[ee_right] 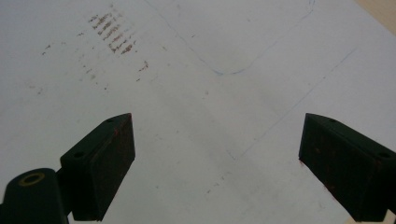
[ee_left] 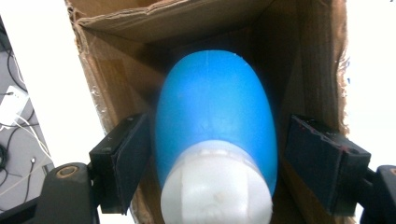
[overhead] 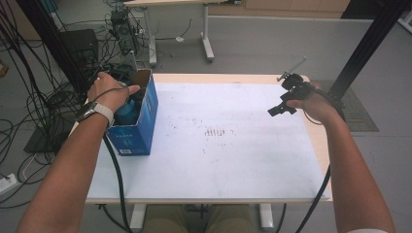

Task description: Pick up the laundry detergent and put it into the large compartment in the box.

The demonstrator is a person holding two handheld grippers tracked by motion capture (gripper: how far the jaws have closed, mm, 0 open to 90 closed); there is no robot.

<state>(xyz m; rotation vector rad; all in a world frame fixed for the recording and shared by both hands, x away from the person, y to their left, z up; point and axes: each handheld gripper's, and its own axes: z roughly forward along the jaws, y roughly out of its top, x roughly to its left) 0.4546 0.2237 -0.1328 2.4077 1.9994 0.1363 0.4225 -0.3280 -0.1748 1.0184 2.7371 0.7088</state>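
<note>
Bottle: blue bottle [ee_left: 215, 126] stands in the cardboard box [overhead: 141, 121], far left on the table [overhead: 233, 160]; white cap [ee_left: 215, 186] up, long axis upright.
Left gripper [ee_left: 217, 165]: jaws spread, straddling the bottle, contact unclear.
Right gripper [ee_right: 217, 163]: wide open, empty, over the stained white sheet [ee_right: 196, 107].
High view: left hand [overhead: 109, 92] hides the bottle's top.

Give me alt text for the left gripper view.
A blue bottle with a white cap sits inside an open cardboard box, between the left gripper's two black fingers. The fingers flank it with small gaps, not yet closed on it.
</note>
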